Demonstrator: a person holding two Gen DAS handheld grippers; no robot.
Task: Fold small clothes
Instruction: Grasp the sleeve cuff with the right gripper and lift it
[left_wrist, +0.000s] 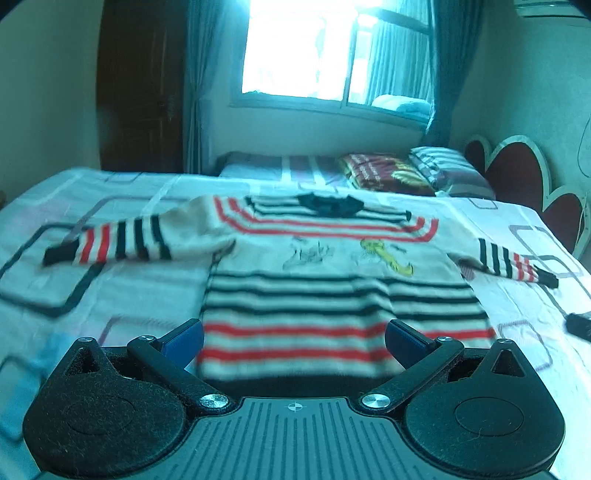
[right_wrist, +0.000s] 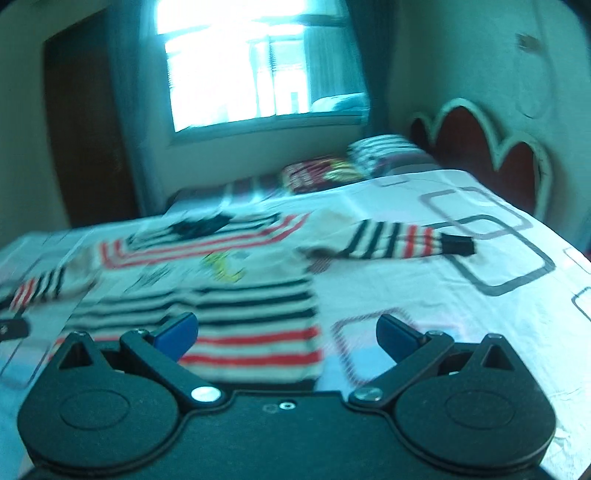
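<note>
A small striped sweater (left_wrist: 314, 266) lies flat on the bed, front up, with both sleeves spread out. It is cream with red and black stripes, a black collar and a cartoon print. My left gripper (left_wrist: 293, 341) is open and empty, just above the sweater's bottom hem, its blue pads (left_wrist: 184, 338) wide apart. The sweater also shows in the right wrist view (right_wrist: 221, 288). My right gripper (right_wrist: 286, 332) is open and empty over the hem's right corner. The right sleeve (right_wrist: 399, 240) stretches out to the right.
The bed sheet (left_wrist: 110, 295) is white with dark square outlines. Pillows (left_wrist: 443, 170) and a red blanket (left_wrist: 384, 171) lie at the far end by a red headboard (left_wrist: 517, 173). A dark object (left_wrist: 580, 325) lies on the sheet at the right edge. A window (left_wrist: 314, 51) is behind.
</note>
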